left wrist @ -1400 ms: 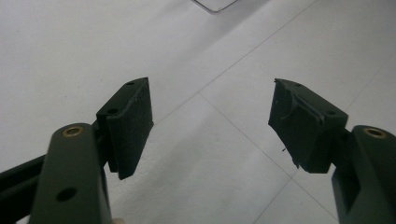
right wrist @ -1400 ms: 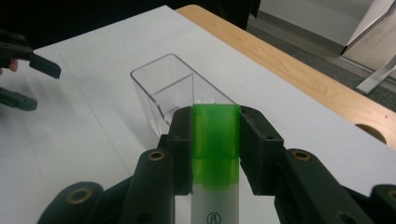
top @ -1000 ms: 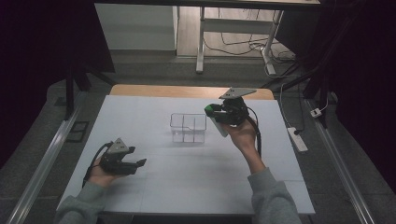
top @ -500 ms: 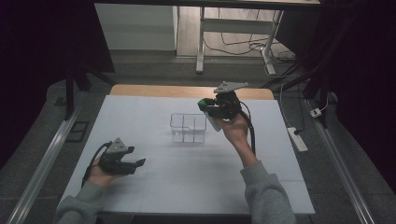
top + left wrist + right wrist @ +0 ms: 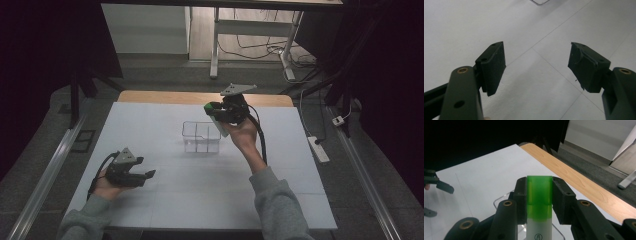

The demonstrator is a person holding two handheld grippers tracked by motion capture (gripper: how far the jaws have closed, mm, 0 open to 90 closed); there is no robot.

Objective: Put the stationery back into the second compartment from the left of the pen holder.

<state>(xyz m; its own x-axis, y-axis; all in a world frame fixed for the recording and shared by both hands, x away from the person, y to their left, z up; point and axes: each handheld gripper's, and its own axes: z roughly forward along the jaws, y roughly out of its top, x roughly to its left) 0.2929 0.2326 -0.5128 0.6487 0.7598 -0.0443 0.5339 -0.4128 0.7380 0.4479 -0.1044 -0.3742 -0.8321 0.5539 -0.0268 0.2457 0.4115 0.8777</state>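
My right gripper (image 5: 212,108) is shut on a white tube with a translucent green cap (image 5: 208,106). It hovers just above the far right corner of a clear plastic box (image 5: 201,138) in the middle of the white table. In the right gripper view the black pads clamp the green cap (image 5: 539,195) from both sides, with the box's rim (image 5: 499,200) below. My left gripper (image 5: 149,175) rests low at the table's front left, jaws pointing right. In the left gripper view it (image 5: 537,66) stands open with bare table between the pads.
The white table top (image 5: 165,200) has a wooden strip (image 5: 165,97) along its far edge. The clear box is split into compartments. A power strip (image 5: 318,148) lies on the floor at the right. A desk frame (image 5: 215,45) stands beyond the table.
My right hand has carried the green-capped tube leftward and a little farther back, from beside the clear box to over its right corner. The left hand has stayed put.
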